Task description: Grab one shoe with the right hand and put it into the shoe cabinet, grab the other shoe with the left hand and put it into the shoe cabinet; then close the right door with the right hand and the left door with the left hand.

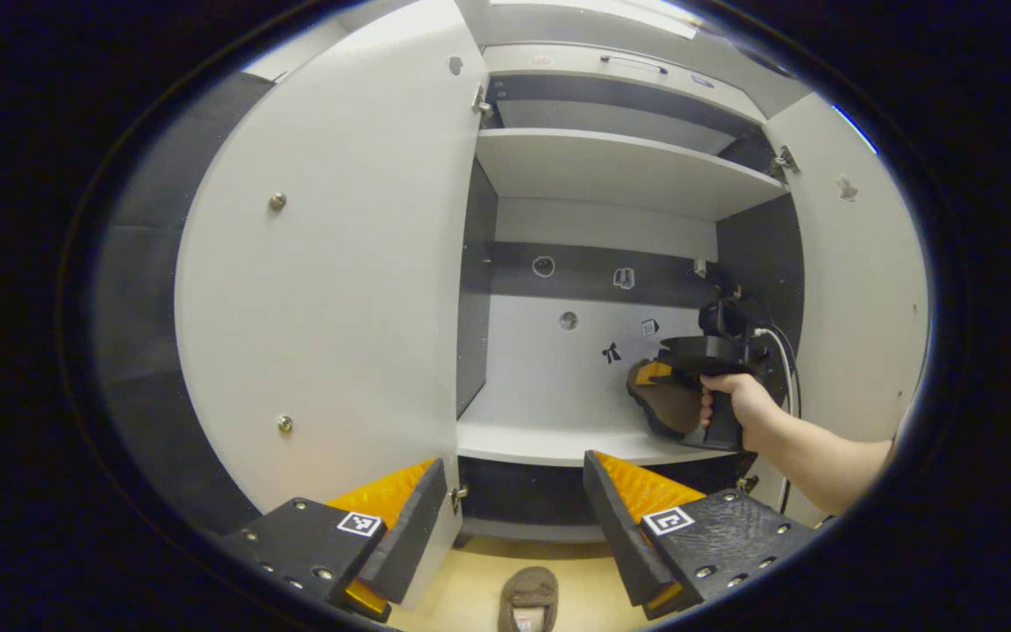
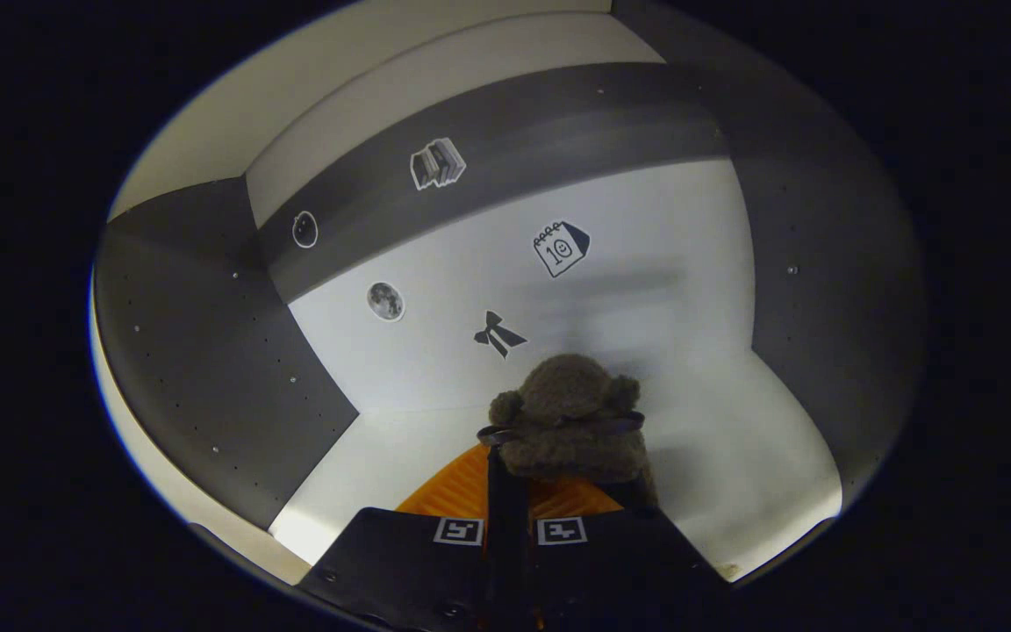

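Right now my right gripper (image 2: 505,491) fingers pinch the fuzzy shoe (image 2: 569,412) above the cabinet shelf (image 2: 734,456), so releasing high could tumble it out, while my left gripper (image 1: 514,518) fingers wait apart

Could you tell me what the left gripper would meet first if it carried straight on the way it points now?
Probably the front edge of the white cabinet shelf, though depth is unclear; its jaws stand open.
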`<state>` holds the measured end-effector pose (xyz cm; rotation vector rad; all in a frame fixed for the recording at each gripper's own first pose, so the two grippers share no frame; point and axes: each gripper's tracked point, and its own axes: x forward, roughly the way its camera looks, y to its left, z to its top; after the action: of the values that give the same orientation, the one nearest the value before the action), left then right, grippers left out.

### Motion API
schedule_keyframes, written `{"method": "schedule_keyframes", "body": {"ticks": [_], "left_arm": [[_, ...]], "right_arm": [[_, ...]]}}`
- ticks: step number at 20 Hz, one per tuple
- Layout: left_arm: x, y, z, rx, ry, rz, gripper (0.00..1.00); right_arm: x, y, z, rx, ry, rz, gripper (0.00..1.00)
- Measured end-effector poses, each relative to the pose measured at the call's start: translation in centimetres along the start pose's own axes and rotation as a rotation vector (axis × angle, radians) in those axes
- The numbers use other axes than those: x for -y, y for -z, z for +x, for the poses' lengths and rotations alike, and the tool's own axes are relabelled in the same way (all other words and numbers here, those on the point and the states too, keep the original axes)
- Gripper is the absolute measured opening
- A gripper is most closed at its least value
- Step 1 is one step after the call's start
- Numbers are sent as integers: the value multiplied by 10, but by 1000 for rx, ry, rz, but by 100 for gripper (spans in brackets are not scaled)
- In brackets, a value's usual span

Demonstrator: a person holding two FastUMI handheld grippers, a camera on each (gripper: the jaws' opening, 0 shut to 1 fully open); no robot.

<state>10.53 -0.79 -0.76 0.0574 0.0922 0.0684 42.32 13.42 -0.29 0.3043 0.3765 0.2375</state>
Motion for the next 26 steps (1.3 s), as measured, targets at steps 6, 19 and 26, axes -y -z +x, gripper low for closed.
{"method": "schedule_keyframes", "body": {"ticks": [6, 19, 26], "left_arm": [[-5, 28, -16, -60, -82, -14, 91], [-6, 53, -29, -82, 5, -25, 91], [-5, 55, -53, -51, 158, 25, 91]], "right_arm": [[-6, 5, 0, -78, -31, 39, 22], [-36, 27, -48, -168, -35, -12, 98], [-54, 24, -101, -147, 2, -10, 98]]}}
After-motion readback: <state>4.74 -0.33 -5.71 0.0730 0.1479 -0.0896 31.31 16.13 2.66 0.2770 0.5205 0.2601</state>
